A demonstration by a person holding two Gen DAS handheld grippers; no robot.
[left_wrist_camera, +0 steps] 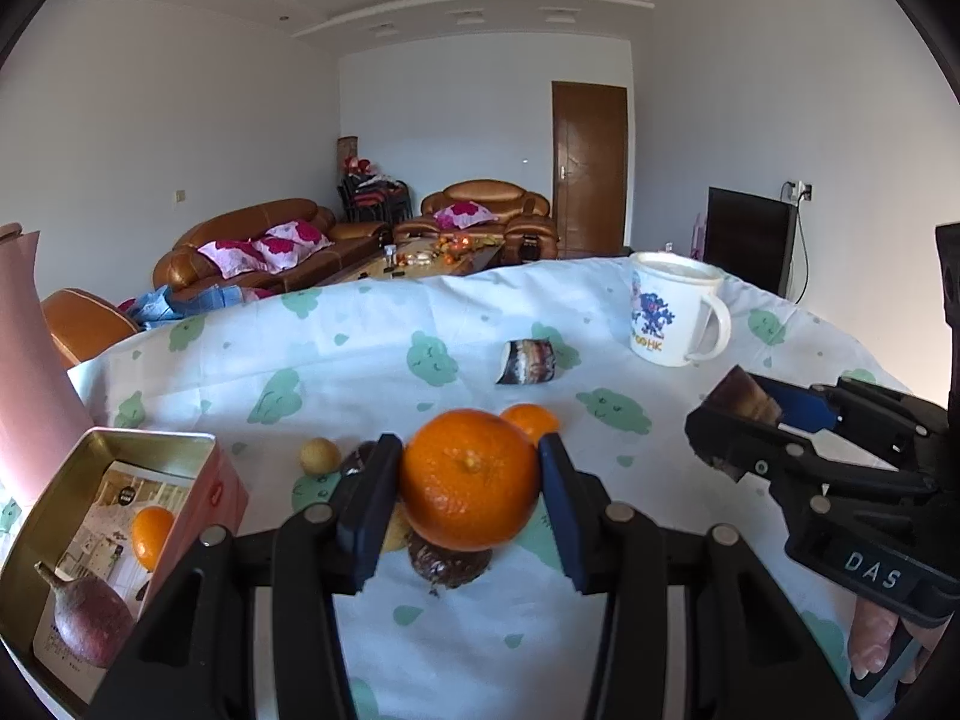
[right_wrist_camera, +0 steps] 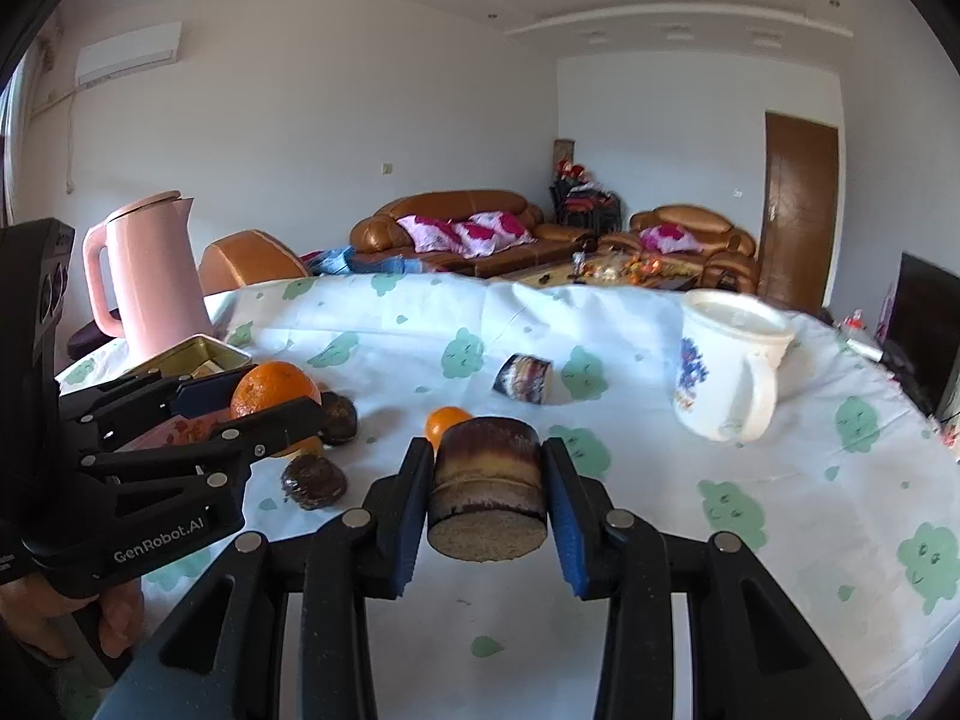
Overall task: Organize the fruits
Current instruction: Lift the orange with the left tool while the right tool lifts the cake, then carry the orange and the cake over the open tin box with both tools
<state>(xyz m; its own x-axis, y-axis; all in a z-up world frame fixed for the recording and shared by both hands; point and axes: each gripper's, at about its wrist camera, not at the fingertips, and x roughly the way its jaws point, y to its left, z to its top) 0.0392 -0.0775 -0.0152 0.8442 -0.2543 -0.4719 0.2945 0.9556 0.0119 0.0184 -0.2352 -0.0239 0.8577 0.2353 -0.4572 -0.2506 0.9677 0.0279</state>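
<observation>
Left gripper (left_wrist_camera: 471, 495) clamps the big orange (left_wrist_camera: 469, 479) above the desk (left_wrist_camera: 372, 354); right gripper (right_wrist_camera: 487, 495) pinches a brown sugarcane chunk (right_wrist_camera: 487, 495), tin box (left_wrist_camera: 78, 546) alongside.

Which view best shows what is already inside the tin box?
Left wrist: it looks down into the tin box, showing a purple fruit and an orange. Right wrist shows only the rim, behind the left gripper.

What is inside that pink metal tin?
The pink tin holds a small orange and a purplish, pointed fruit, both lying on a printed card that lines the bottom. Anything beneath that card is hidden, and the tin's near corner is cut off.
</observation>
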